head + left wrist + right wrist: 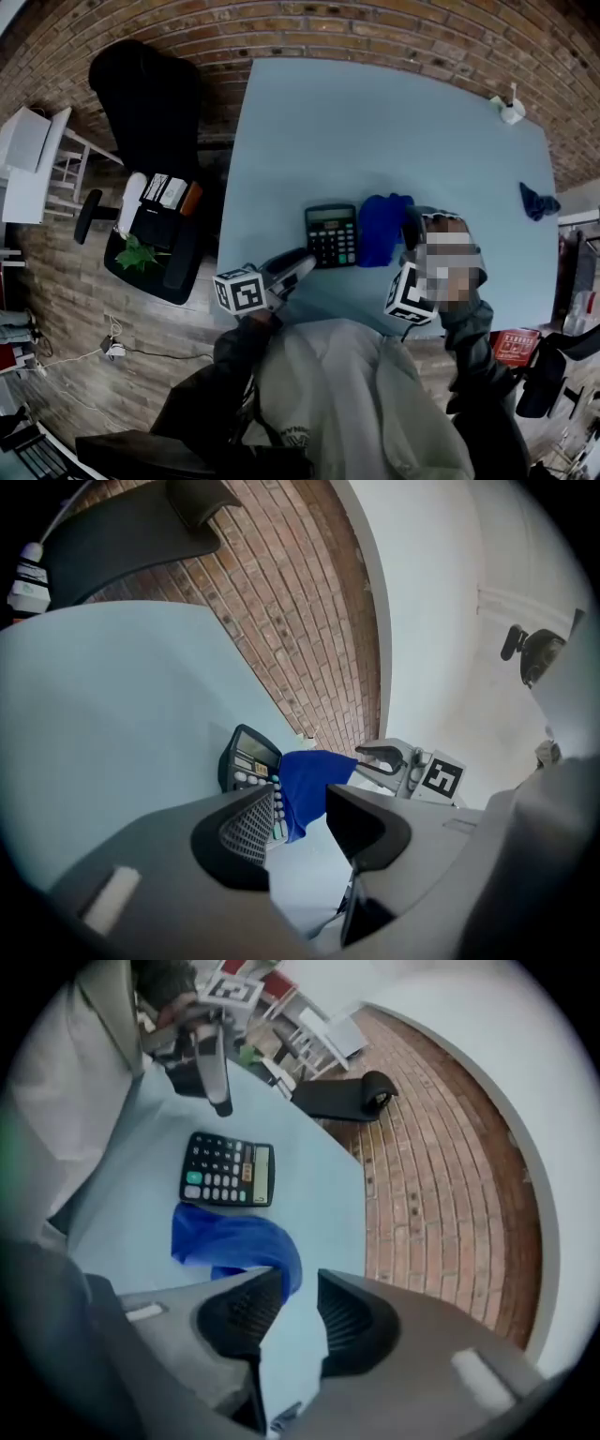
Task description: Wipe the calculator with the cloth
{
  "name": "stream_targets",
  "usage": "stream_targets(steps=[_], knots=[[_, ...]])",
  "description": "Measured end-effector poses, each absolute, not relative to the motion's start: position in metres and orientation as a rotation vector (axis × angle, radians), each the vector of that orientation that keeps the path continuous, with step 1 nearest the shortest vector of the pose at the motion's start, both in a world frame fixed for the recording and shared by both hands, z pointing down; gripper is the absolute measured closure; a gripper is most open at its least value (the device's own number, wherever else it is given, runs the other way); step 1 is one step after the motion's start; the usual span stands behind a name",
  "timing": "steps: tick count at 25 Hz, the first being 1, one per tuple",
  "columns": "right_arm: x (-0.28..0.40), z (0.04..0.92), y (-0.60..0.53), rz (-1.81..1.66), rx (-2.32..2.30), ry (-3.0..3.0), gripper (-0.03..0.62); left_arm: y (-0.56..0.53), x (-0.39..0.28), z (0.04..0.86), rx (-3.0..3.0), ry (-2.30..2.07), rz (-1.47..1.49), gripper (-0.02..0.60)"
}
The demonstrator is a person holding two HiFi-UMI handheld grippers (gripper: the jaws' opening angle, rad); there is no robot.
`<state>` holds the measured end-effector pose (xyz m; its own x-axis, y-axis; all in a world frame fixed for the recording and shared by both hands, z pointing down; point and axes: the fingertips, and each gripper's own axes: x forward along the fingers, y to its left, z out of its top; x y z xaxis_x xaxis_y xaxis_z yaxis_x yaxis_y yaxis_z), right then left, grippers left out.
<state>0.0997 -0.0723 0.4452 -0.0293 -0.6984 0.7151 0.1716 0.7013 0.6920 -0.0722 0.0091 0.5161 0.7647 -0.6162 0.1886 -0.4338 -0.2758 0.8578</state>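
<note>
Over the near half of the table [375, 122], the left gripper [300, 803] and right gripper [300, 1279] are hovering with jaws partly apart (neither clamping anything), while the blue cloth [380, 230] is lying just right of the calculator [331, 234].

Pale blue table [394, 131]; brick wall [375, 28]; wood-plank floor [66, 281]; black office chair [150, 103].

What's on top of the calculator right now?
Nothing: the calculator shows its display and keys bare. The cloth lies beside it on the table. The calculator's underside, against the table, is hidden.
</note>
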Motion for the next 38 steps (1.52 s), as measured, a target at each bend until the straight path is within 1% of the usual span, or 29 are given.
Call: stream_targets(steps=[2,5,7,9,11,13,15,17,21,22,23,28,38], knots=[[0.114,0.449,-0.067,-0.638,0.492,-1.489,0.476,0.009,-0.076,0.518,1.907,-0.808,-0.241,0.407],[0.126,0.458,-0.066,-0.435,0.71,-1.734,0.476,0.007,-0.077,0.51,1.902,-0.795,-0.301,0.412],[0.114,0.443,-0.057,-0.207,0.869,-2.029,0.476,0.002,-0.074,0.501,1.907,-0.767,-0.352,0.413],[0.1,0.41,-0.053,0.082,1.017,-2.333,0.476,-0.004,-0.071,0.495,1.911,-0.749,-0.378,0.419],[0.098,0.393,-0.056,0.283,1.108,-2.482,0.477,-0.009,-0.068,0.49,1.91,-0.743,-0.382,0.42],[0.107,0.393,-0.055,0.301,1.153,-2.508,0.486,-0.01,-0.065,0.483,1.907,-0.728,-0.405,0.426],[0.109,0.388,-0.041,0.322,1.174,-2.59,0.537,-0.01,-0.063,0.474,1.909,-0.715,-0.45,0.448],[0.105,0.39,-0.026,0.432,1.184,-2.672,0.582,-0.01,-0.064,0.465,1.92,-0.715,-0.485,0.482],[0.091,0.415,-0.007,0.607,1.179,-2.685,0.592,-0.01,-0.064,0.453,1.971,-0.716,-0.495,0.527],[0.086,0.417,-0.003,0.635,1.18,-2.698,0.592,-0.009,-0.063,0.451,1.983,-0.714,-0.498,0.544],[0.081,0.418,0.0,0.662,1.183,-2.715,0.592,-0.008,-0.063,0.448,1.995,-0.708,-0.504,0.576],[0.073,0.422,0.006,0.752,1.218,-2.729,0.592,0.001,-0.056,0.437,2.026,-0.678,-0.523,0.578],[0.097,0.439,0.01,0.862,1.296,-2.664,0.592,0.011,-0.054,0.441,2.005,-0.694,-0.519,0.578]])
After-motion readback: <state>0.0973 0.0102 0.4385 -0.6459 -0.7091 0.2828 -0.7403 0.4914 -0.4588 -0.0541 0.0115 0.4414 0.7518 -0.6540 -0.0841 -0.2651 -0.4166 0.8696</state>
